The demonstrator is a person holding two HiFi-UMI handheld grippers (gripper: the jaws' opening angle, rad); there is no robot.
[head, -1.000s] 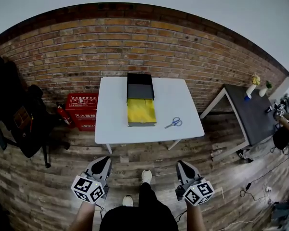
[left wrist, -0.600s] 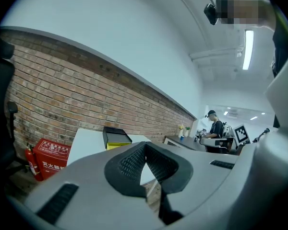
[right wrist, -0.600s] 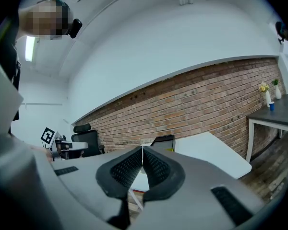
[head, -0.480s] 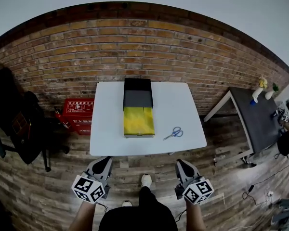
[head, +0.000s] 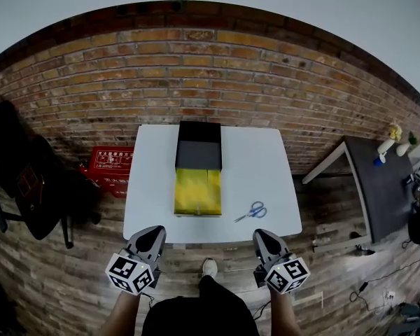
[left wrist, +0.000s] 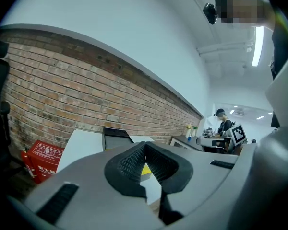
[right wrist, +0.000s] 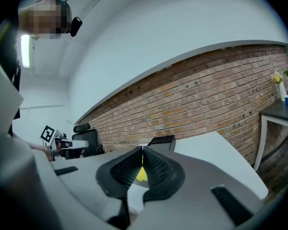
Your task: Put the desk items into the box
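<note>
A white table (head: 259, 166) stands against the brick wall. On it lies an open box (head: 197, 191) with a yellow lining, its dark lid (head: 199, 145) toward the wall. Blue-handled scissors (head: 251, 211) lie to the right of the box. My left gripper (head: 151, 234) and right gripper (head: 261, 235) hover short of the table's near edge, both shut and empty. In the left gripper view the shut jaw tips (left wrist: 145, 145) point at the box (left wrist: 116, 139). The right gripper's jaw tips (right wrist: 142, 150) also meet, with the yellow lining (right wrist: 141, 174) showing past them.
A red case (head: 110, 166) sits on the floor left of the table, beside a black chair (head: 28, 187). A dark side table (head: 385, 187) with small vases stands at the right. Another person sits at a desk (left wrist: 224, 133) far off. Cables lie on the wooden floor.
Both grippers and the head camera have come closer to the table; its near edge now lies just ahead of the jaw tips. The jaws stay shut.
</note>
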